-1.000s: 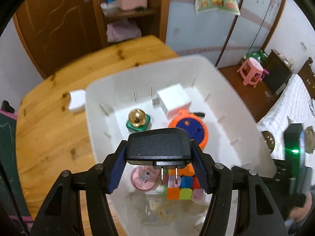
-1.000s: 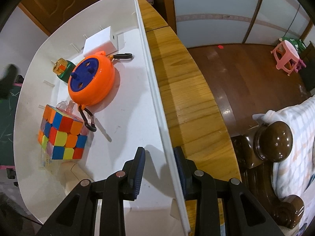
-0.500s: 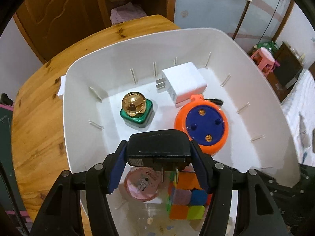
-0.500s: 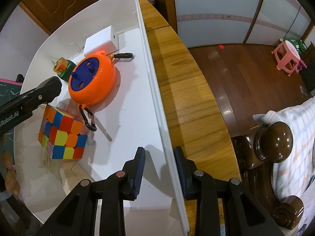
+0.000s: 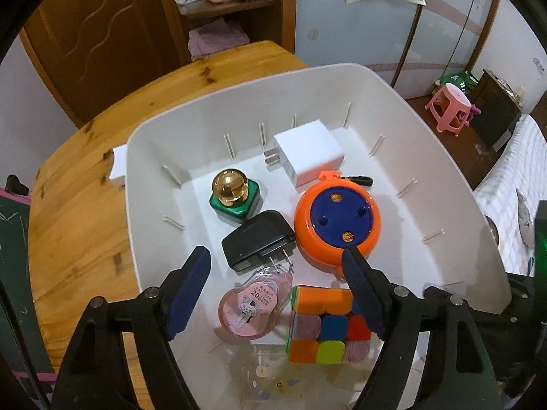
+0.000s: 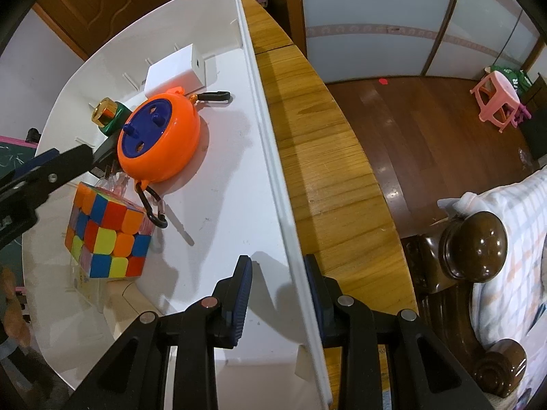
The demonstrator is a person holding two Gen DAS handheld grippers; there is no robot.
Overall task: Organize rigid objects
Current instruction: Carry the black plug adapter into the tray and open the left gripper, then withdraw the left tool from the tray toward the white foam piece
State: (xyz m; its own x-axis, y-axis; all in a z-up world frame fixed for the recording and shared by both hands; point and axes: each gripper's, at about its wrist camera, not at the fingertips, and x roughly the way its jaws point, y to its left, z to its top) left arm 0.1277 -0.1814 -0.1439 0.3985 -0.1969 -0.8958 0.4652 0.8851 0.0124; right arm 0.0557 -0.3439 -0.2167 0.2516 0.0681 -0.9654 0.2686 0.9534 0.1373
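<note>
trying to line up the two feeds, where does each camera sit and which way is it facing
Left wrist: on the left gripper, looking steeply down into the white bin at the black charger lying below its jaws, which have just been opening; both blue-padded fingers show.
Right wrist: on the right gripper, looking down along the bin's side wall, jaws astride it; both fingers show, and the left gripper enters at left.
Shared: the orange reel, colour cube, white adapter, the wooden table.

A round, knotty wooden table (image 5: 78, 212) fills the left of the left-wrist frame. On it sit a large white plastic bin (image 5: 403, 109) and, at its upper-left corner, a small white block (image 5: 118, 167).
</note>
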